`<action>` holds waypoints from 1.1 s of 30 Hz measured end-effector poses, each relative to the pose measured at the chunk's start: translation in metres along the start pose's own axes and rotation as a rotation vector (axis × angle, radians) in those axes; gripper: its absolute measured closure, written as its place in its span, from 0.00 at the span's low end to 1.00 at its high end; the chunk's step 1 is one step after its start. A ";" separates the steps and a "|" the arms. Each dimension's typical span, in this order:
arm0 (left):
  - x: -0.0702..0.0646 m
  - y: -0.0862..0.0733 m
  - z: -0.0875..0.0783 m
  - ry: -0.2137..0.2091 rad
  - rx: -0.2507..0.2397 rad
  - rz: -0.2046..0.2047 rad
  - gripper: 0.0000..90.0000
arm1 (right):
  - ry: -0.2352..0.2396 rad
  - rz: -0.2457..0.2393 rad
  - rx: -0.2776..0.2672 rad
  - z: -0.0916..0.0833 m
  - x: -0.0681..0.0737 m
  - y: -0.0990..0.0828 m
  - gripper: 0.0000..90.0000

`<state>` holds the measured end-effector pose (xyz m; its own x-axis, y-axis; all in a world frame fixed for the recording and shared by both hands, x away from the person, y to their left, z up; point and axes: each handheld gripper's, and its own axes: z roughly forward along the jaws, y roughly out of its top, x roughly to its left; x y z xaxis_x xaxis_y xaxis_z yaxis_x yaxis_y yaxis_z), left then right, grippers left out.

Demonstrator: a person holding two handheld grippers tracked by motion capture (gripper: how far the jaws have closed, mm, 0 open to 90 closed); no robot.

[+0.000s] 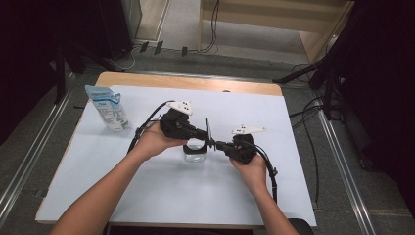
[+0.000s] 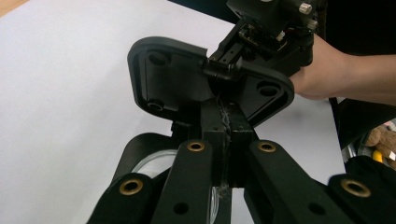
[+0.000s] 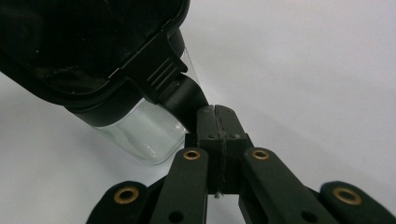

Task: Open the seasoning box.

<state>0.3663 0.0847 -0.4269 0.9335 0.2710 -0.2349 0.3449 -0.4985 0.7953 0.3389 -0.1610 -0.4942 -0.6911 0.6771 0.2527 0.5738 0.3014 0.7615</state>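
White table (image 1: 161, 196), clear black-lidded container (image 1: 195, 152)

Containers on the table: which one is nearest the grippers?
The clear jar, right below the left gripper and right gripper that pinch its black lid; the blue-and-white carton stands apart, far left.

A laboratory or recording studio set up for data capture. A wooden tabletop (image 1: 186, 82) draped with a plain white sheet (image 1: 161, 191) stands on grey carpet tiles between metal floor rails (image 1: 29, 161). Black stands (image 1: 313, 68) and dark curtains flank it, loose cables (image 1: 308, 122) trail across the floor, and pale wooden furniture (image 1: 274, 19) stands behind. A stuffed toy (image 2: 378, 140) lies off to one side.
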 end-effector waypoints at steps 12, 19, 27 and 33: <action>0.004 0.001 0.010 -0.002 0.020 -0.014 1.00 | 0.000 0.005 -0.002 0.001 0.001 0.000 1.00; 0.005 0.001 0.017 -0.004 0.019 -0.026 1.00 | -0.006 0.005 0.000 0.000 0.001 0.000 1.00; 0.006 0.000 0.019 -0.003 0.025 -0.027 1.00 | -0.011 0.004 0.003 0.000 0.002 0.000 1.00; 0.010 -0.001 0.020 -0.012 0.026 -0.042 1.00 | -0.015 0.002 0.001 0.000 0.003 0.000 1.00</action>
<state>0.3771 0.0710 -0.4415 0.9193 0.2822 -0.2745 0.3859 -0.5079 0.7702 0.3373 -0.1588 -0.4936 -0.6830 0.6879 0.2456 0.5759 0.3004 0.7603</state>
